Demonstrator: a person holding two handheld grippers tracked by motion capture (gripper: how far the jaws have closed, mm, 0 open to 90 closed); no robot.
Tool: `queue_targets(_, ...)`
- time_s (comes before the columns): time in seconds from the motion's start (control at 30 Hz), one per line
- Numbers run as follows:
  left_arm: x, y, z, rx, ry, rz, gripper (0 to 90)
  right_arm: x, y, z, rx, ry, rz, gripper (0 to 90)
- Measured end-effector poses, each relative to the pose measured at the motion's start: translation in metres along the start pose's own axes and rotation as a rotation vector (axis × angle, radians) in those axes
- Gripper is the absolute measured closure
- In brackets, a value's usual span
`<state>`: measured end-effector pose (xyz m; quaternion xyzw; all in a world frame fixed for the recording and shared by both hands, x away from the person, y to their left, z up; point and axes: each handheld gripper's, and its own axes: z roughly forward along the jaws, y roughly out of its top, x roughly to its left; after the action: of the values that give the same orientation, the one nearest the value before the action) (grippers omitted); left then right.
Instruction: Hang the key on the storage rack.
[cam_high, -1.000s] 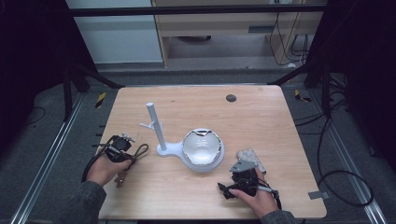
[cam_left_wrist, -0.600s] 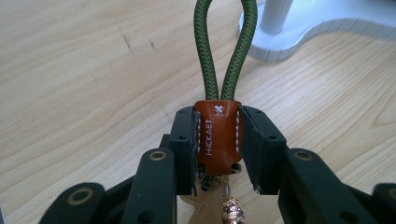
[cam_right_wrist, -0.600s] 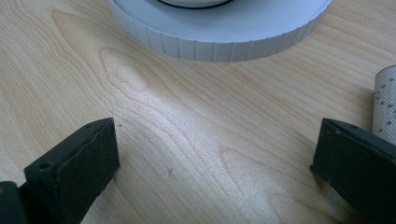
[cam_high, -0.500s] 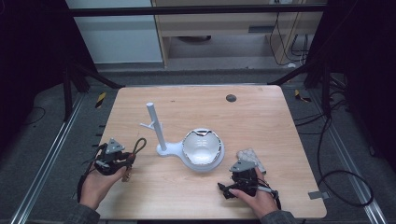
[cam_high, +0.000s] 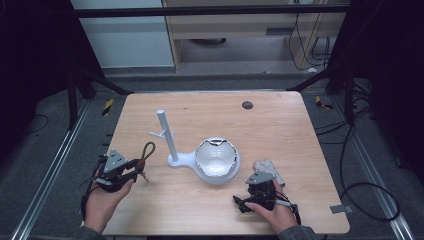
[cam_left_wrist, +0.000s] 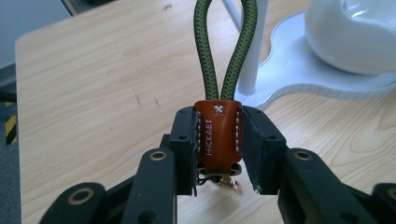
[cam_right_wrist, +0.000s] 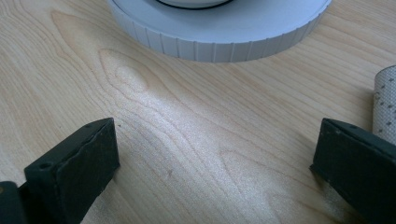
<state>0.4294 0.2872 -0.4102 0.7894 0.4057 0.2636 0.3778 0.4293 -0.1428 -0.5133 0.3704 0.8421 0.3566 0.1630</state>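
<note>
My left gripper (cam_high: 134, 169) is shut on a keychain: its pads clamp the brown leather tab (cam_left_wrist: 217, 138), and a green cord loop (cam_left_wrist: 227, 51) sticks out beyond the jaws. In the high view the green cord loop (cam_high: 147, 150) points toward a white stand (cam_high: 166, 135), an upright post with a small side peg on a flat white base. A white bowl (cam_high: 215, 158) sits on that base. My right gripper (cam_high: 256, 192) rests low on the table at the front right, its jaws (cam_right_wrist: 210, 172) wide apart over bare wood with nothing between them.
A pale dotted cloth (cam_high: 269, 169) lies just beyond the right gripper, its edge (cam_right_wrist: 385, 102) beside the right jaw. A small dark disc (cam_high: 247, 105) sits near the table's far edge. The ribbed white rim of the base (cam_right_wrist: 219, 39) lies close ahead of the right gripper.
The left hand has shifted toward the table's front-left corner and risen a little, carrying the keychain. The cord loop now tilts up toward the stand. The right hand has stayed put.
</note>
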Motion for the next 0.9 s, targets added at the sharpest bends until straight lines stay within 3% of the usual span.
queue_targets(0.4, -0.014, 0.001, -0.014, -0.1, -0.002, -0.001, 66.4, 0.0, 0.0, 0.0, 0.0, -0.001, 0.001, 0.2)
queue_targets(0.9, -0.033, 0.001, -0.019, -0.162, -0.018, -0.003, 66.4, 0.0, 0.001, 0.0, 0.0, -0.002, 0.002, 0.2)
